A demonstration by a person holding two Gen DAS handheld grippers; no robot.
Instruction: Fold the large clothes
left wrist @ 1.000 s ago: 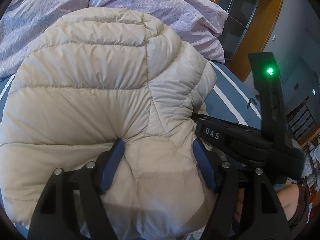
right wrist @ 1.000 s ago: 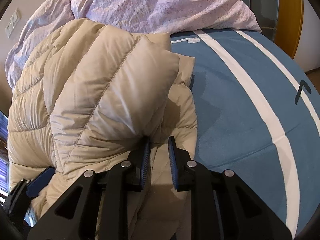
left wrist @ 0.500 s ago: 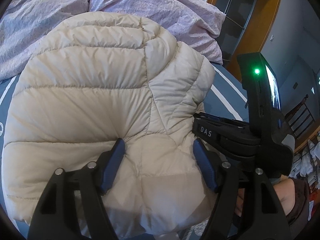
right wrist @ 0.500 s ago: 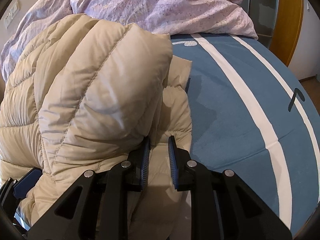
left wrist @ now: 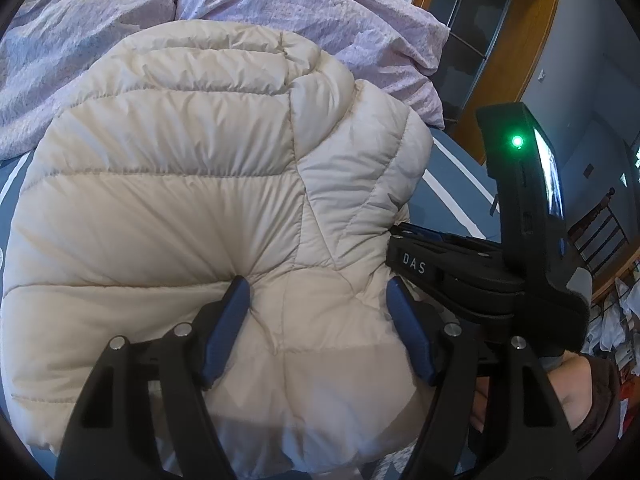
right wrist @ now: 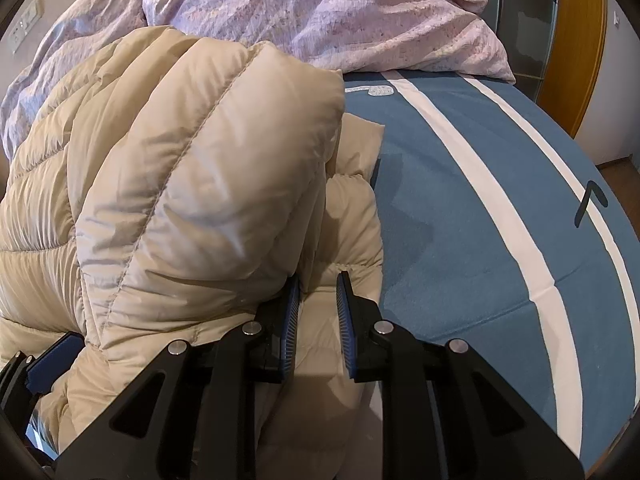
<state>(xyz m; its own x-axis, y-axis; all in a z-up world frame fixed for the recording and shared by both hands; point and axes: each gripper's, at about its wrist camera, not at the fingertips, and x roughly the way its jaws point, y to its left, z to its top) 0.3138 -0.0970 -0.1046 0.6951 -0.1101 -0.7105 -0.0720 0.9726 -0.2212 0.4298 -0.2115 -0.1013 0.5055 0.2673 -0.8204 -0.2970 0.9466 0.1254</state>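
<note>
A cream quilted puffer jacket (left wrist: 180, 184) lies bunched on the blue bed sheet (right wrist: 460, 216). My left gripper (left wrist: 318, 312) has its jaws wide apart, pressed into a thick fold of the jacket at its near edge. My right gripper (right wrist: 318, 312) is nearly shut on a thin edge of the jacket (right wrist: 224, 200), beside a puffy folded part that bulges over its left finger. The right gripper also shows in the left wrist view (left wrist: 460, 268) at the jacket's right side, and one left gripper finger (right wrist: 56, 354) shows at the lower left of the right wrist view.
A rumpled lilac duvet (right wrist: 320, 12) lies at the head of the bed behind the jacket. The sheet has white stripes (right wrist: 492, 192). A wooden door frame (left wrist: 512, 52) and a chair (left wrist: 600, 236) stand to the right of the bed.
Both grippers have shifted slightly forward with the jacket; the puffy fold bulges more over the right gripper. Both holds look unchanged.
</note>
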